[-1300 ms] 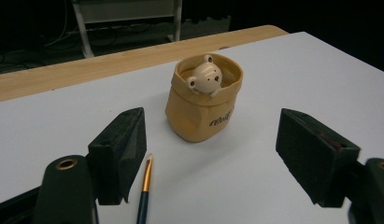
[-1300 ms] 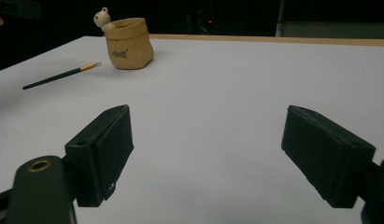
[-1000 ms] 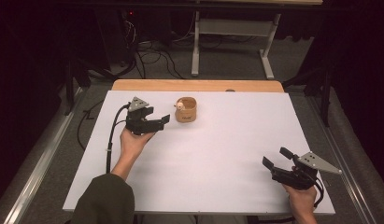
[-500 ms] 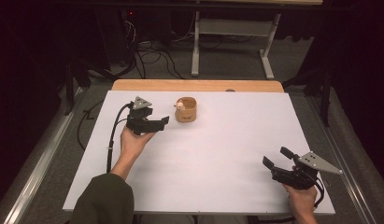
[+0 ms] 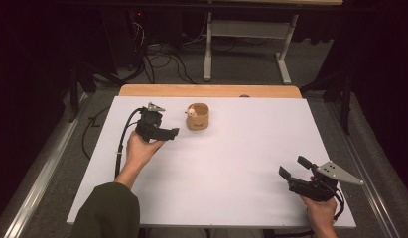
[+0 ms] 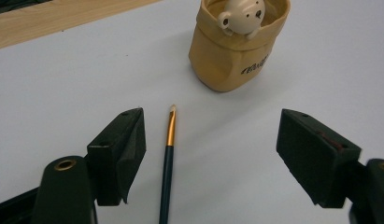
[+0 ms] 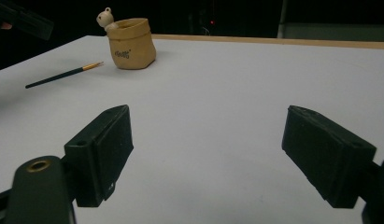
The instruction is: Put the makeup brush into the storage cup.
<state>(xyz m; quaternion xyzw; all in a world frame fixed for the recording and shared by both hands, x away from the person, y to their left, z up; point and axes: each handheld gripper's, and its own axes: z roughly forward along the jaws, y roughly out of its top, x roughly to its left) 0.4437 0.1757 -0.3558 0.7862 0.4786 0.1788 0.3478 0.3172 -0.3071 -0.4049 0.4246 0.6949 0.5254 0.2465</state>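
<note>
Tan, sack-shaped holder (image 6: pixel 238 46) w/ a small bear figure (image 6: pixel 239 16) peeking over its rim stands near the far edge of the white surface (image 5: pixel 231 163), a bit left of centre. Thin paintbrush (image 6: pixel 167 161) lies flat just in front of it, apart from it, bristle tip pointing toward the holder; dark handle, gold ferrule (image 6: pixel 170 129), pale tip. Also seen in right gripper view as a slim dark stick (image 7: pixel 63 74) left of the holder (image 7: pixel 132 43). Left gripper (image 6: pixel 213 158) hovers over the brush, jaws spread wide & holding nothing; brush lies just inside the left-hand jaw in that view, not centred. Right gripper (image 5: pixel 297 171) sits well apart near the right front corner, jaws likewise parted & empty. Judged: brush very light, stiff along the handle, smooth & round so prob. inclined to roll or skid if nudged from one side only; bristles soft, best left untouched. Best hold likely on the dark handle just behind the ferrule, jaws squeezing across it, after shifting sideways to centre it between them. Lying flush on the surface, so needs a low, square approach; risk of pinching only air or flicking it away. Holder looks light too, could tip if bumped.
</note>
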